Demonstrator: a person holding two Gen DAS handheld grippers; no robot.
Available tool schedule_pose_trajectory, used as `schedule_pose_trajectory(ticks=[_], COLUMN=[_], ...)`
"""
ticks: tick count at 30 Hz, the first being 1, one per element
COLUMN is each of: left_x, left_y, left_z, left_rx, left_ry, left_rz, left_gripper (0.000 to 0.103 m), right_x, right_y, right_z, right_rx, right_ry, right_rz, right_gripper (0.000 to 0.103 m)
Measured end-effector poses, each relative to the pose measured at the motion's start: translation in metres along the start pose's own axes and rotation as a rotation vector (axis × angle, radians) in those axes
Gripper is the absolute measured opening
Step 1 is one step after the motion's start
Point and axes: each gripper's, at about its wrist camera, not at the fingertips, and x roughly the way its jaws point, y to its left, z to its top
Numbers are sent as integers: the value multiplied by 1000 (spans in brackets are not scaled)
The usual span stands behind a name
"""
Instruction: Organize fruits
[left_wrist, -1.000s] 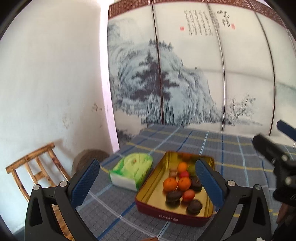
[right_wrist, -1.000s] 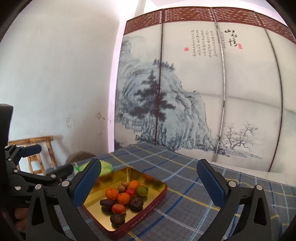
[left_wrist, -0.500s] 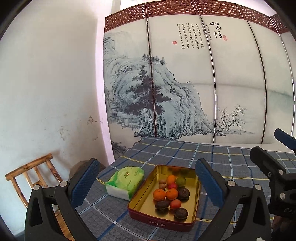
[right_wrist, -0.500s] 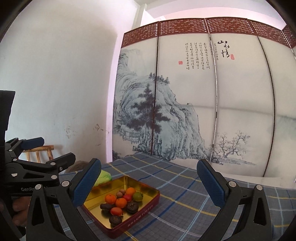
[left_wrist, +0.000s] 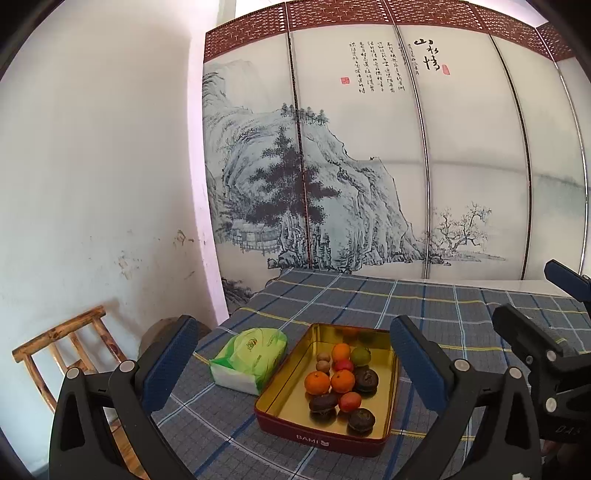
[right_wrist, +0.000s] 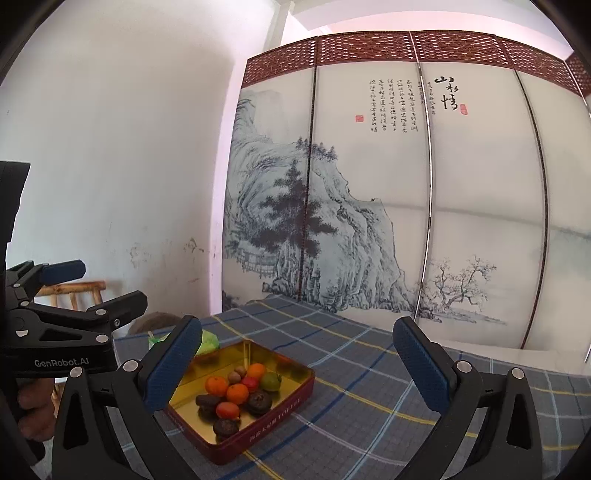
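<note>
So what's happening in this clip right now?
A person holds two grippers above a blue plaid-covered table, both open and empty. The left gripper and right gripper hang short of a red tin with a gold interior. The tin holds small oranges, a green fruit, red fruits and dark wrinkled ones. A green tissue pack lies beside the tin. No fruit is being touched.

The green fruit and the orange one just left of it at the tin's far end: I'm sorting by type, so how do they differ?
The green fruit is yellow-green, and the orange fruit is bright orange. The green fruit lies nearer the tin's right wall; the orange fruit sits toward the middle, beside two small brown nuts. Both are round, similar in size, and rest in the tin ungripped.
</note>
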Motion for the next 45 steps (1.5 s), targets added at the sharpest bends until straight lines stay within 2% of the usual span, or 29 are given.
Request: schedule_pose_trajectory(ticks=[19, 29, 37, 40, 45], left_x=[18, 40, 63, 70, 79], left_y=[-15, -36, -56, -62, -75], left_z=[-10, -14, -13, -10, -5], left_rx=[37, 82, 115, 111, 135], left_ry=[70, 128, 171, 161, 172], left_rz=[-6, -16, -22, -9, -9], left_gripper=[103, 103, 103, 103, 103], right_x=[17, 34, 50, 65, 102], right_y=[-7, -36, -101, -151, -242], right_z=[-17, -38, -67, -85, -128], right_rx=[18, 53, 33, 50, 78], right_ry=[68, 141, 247, 345, 609], right_rz=[12, -10, -87, -132, -198], right_gripper=[103, 103, 103, 103, 103])
